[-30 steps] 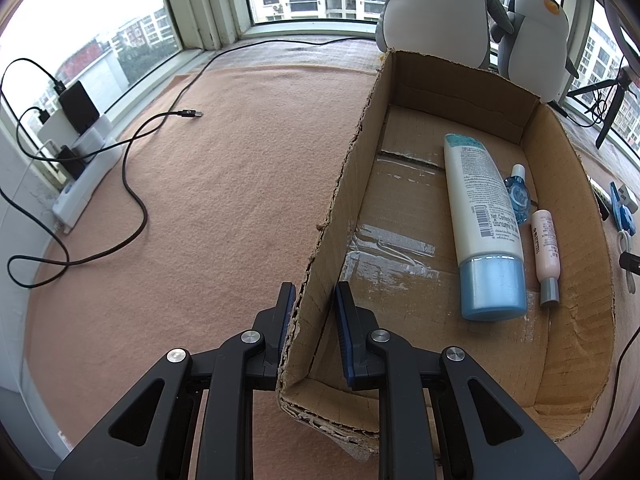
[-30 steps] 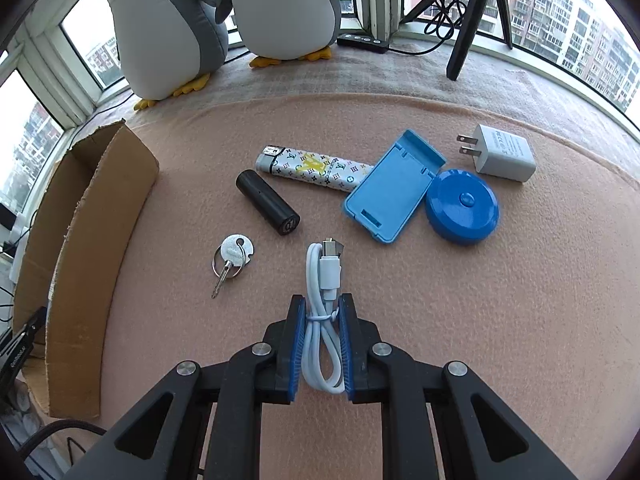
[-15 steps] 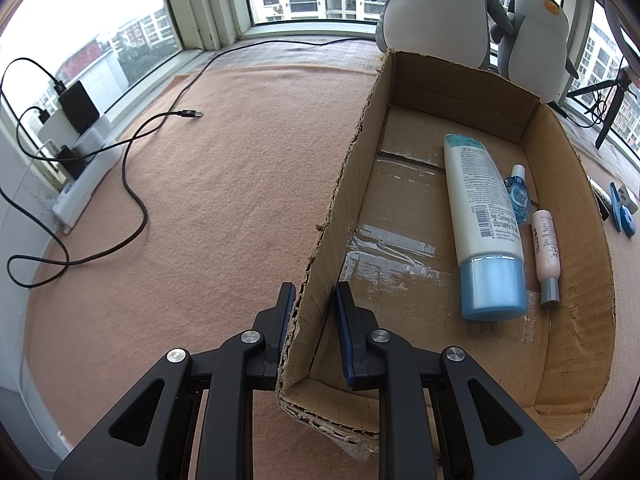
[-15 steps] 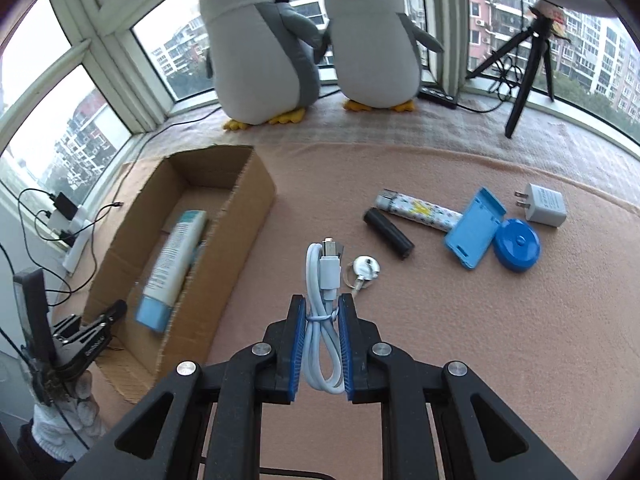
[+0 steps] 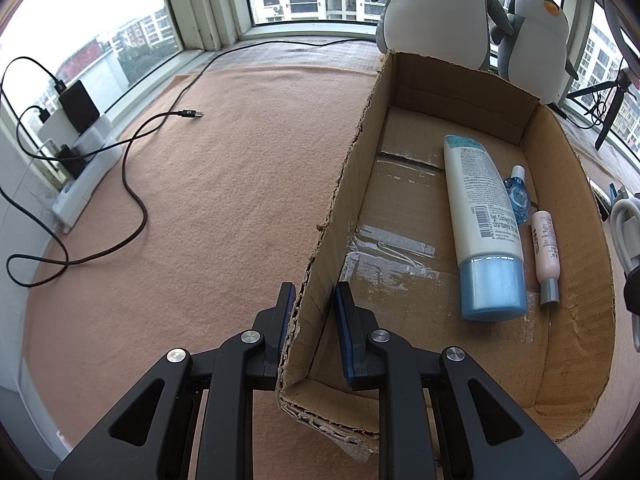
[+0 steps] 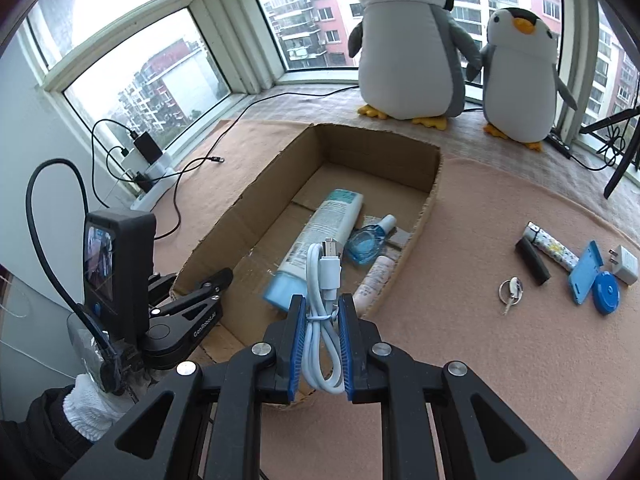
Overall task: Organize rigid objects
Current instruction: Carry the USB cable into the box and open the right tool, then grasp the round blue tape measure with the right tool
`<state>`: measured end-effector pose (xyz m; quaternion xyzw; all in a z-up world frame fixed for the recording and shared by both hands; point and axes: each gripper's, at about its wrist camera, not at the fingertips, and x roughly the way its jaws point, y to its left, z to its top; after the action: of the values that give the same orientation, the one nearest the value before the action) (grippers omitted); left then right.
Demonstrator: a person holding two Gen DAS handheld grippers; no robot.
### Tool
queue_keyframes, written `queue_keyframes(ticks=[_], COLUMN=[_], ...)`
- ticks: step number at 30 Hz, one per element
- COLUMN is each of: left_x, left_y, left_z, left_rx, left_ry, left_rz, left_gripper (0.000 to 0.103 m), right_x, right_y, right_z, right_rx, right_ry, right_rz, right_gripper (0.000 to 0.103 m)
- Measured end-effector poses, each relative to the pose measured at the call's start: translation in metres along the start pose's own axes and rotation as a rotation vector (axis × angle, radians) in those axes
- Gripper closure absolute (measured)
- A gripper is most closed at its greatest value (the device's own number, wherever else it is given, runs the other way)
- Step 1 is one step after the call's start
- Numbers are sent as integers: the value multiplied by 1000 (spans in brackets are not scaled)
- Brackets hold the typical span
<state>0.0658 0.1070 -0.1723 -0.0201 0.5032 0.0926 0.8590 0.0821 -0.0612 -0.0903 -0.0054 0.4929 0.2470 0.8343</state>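
Note:
My right gripper [image 6: 322,310] is shut on a coiled white USB cable [image 6: 322,280] and holds it in the air over the near end of the cardboard box [image 6: 424,156]. My left gripper [image 5: 312,300] is shut on the box's left wall [image 5: 320,248], one finger outside and one inside. In the box lie a white tube with a blue cap [image 5: 482,224], a small blue bottle [image 5: 517,196] and a slim pink tube [image 5: 545,246]. The left gripper [image 6: 224,278] also shows in the right wrist view, clamped on the box wall. The cable [image 5: 624,228] shows at the left wrist view's right edge.
On the pink felt right of the box lie a key on a ring [image 6: 511,292], a black cylinder [image 6: 534,261], a patterned lighter [image 6: 554,246], a blue phone stand [image 6: 585,278], a blue round tape [image 6: 607,293] and a white charger [image 6: 622,263]. Two plush penguins [image 6: 412,44] stand behind; black cables [image 5: 132,184] trail left.
My right gripper has lifted the white cable off the felt and carried it left, from beside the loose items to above the box. The left gripper keeps its hold on the box wall.

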Motion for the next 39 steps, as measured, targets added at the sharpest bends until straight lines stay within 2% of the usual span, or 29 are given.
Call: queue_keyframes(ticks=[16,18,20,25,32,35,39], left_x=[0,0,0,0,0,0,0], left_y=[0,0,0,0,-1,-1,-1], left_z=[0,1,0,1,1,1,1], left_rx=[1,1,1,1,3,3,3], left_ry=[-1,-1,-1,-1,-1,-1,-1], left_rz=[1,1,1,2,4,4,4], left_gripper=[85,85,85,85,85,85,85], right_x=[29,27,26,23,7,-2,-14], right_y=[26,27,28,23,0,-22,-63], right_z=[-7,-6,-6,-7,-10,-13,-18], right_rx=[-64,-68,-69,-56,-13,31,110], right_ry=[45,40,30,20,-10,-27,-47], right_rz=[9,9,3,1,-33,-64,-126], right_gripper=[87,80,67,67,61,55,54])
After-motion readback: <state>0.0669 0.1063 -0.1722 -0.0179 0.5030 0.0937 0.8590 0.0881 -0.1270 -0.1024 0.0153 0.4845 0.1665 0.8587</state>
